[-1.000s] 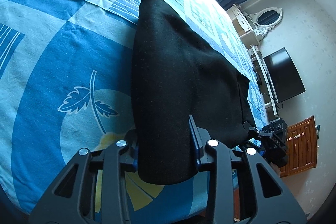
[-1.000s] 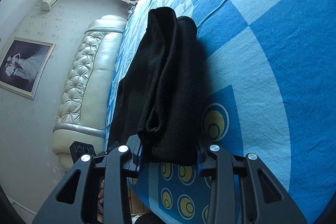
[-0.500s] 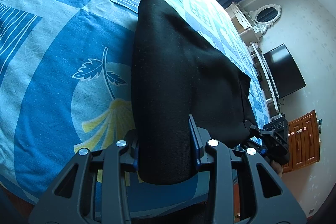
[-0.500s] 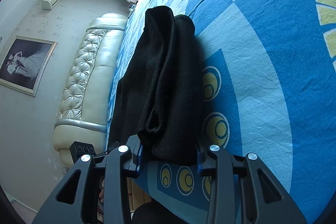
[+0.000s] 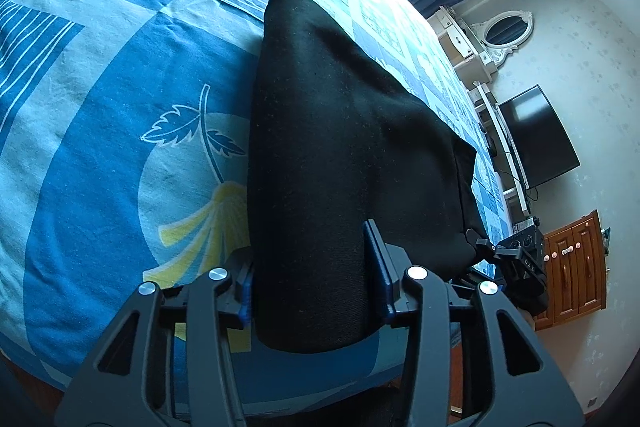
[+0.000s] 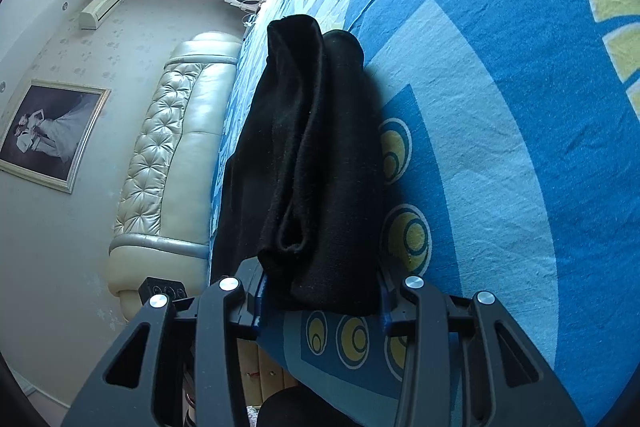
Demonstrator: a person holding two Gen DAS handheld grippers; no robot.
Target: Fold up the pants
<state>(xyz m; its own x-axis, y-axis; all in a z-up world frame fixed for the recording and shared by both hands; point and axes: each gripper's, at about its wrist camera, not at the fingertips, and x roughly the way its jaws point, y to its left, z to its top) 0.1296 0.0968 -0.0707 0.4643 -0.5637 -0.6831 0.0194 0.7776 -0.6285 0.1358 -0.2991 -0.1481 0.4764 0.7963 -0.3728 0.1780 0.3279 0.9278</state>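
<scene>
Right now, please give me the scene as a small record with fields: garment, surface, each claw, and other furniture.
garment: black pants, folded into a long bundle, several layers visible at the near end
surface: blue patterned bedsheet, pants lying on it
left claw: shut on the near end of the pants
right claw: shut on the other near corner, layered edge between its fingers
furniture: cream tufted headboard, television, wooden cabinet
</scene>
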